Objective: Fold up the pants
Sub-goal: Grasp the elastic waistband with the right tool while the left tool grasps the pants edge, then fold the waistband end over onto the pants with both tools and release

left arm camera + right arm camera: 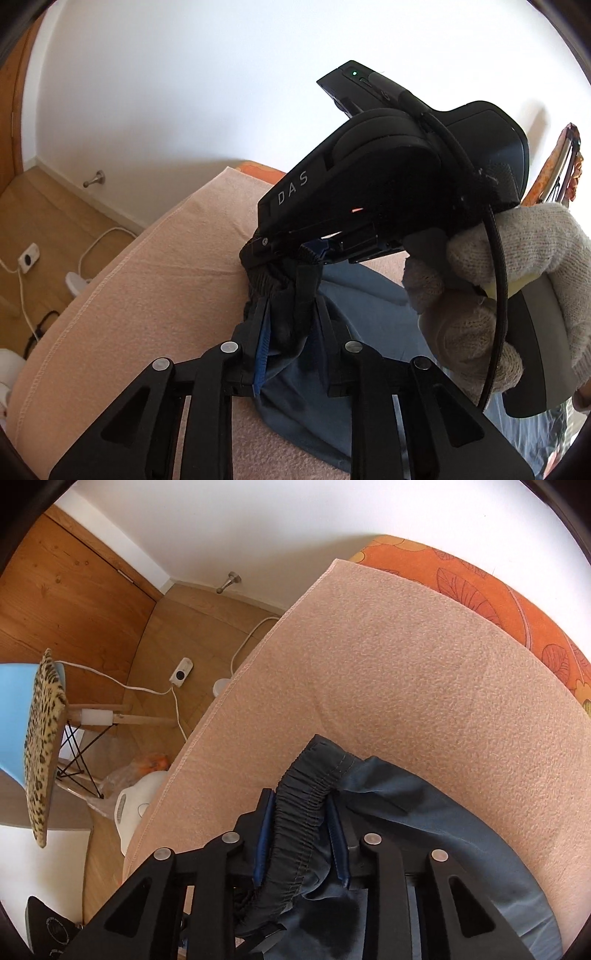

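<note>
Pants, blue-grey w/ dark elastic waistband, lying bunched on pink blanket near its front edge. Waistband lifted off blanket, pinched at two spots close together.

R gripper: tilted steeply down, blue pads clamped on gathered waistband, band running up between them and curling over past the tips. In L view, same gripper's black body marked "DAS" coming in from upper right, gripped by gloved hand, cable looping over glove.

L gripper: angled down less steeply, fingers nearly together, nipping dark fold of pants just below R gripper's tips; blue pad visible on left side of fold.

Blanket over orange leaf-print cover. No containers w/ contents to be made out; floor beside bed: white cable, chair w/ leopard cushion.
</note>
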`<state>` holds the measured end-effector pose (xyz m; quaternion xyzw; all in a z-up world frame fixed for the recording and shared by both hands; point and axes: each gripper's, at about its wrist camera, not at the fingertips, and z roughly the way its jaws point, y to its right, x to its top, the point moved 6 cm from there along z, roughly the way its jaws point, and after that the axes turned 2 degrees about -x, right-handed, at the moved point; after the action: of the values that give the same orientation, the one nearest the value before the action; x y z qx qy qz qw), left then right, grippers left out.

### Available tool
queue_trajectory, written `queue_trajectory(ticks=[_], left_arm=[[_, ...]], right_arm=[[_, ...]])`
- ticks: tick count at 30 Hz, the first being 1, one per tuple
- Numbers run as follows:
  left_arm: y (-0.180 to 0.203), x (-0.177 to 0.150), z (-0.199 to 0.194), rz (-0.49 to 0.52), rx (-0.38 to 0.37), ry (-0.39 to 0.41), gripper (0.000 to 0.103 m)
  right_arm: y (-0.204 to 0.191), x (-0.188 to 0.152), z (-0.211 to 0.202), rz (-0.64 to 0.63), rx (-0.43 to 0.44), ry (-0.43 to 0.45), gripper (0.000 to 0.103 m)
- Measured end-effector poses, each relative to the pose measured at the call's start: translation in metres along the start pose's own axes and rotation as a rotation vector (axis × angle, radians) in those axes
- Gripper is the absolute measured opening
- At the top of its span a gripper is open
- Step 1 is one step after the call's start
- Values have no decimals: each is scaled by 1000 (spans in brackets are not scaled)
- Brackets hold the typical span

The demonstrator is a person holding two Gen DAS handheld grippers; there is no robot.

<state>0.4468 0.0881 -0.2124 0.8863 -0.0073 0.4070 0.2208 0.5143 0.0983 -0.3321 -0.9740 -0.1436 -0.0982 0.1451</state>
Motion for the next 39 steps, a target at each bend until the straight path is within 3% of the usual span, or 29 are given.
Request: queue_trajectory(ticks=[4,10,12,13,16,22,27,32,39], left_arm=[[-5,-2,-12,10,90,41,55],[-5,-3,15,-20,28,-48,56],[0,1,17,-19,11,-34,46],[2,4,17,-19,0,-28,27],[20,10,5,-6,-42,10,13],[82,21,-28,110,-128,47,8],[145,22,-52,194,-218,41,8],[218,3,-70,291,-307,2,8],[316,-42,-89,402,-437,-78,8]], right_arm=[[5,0,-13,36,33,60,12],[18,-7,-34,99,113,117,11],[21,-8,-45,103,122,132,11],[23,-9,-50,109,129,141,11],[30,-13,-74,133,151,184,11],[53,-31,-138,194,205,283,10],[79,-68,-198,238,224,378,10],[115,-123,-256,296,206,462,10],[184,-225,-319,393,167,556,10]])
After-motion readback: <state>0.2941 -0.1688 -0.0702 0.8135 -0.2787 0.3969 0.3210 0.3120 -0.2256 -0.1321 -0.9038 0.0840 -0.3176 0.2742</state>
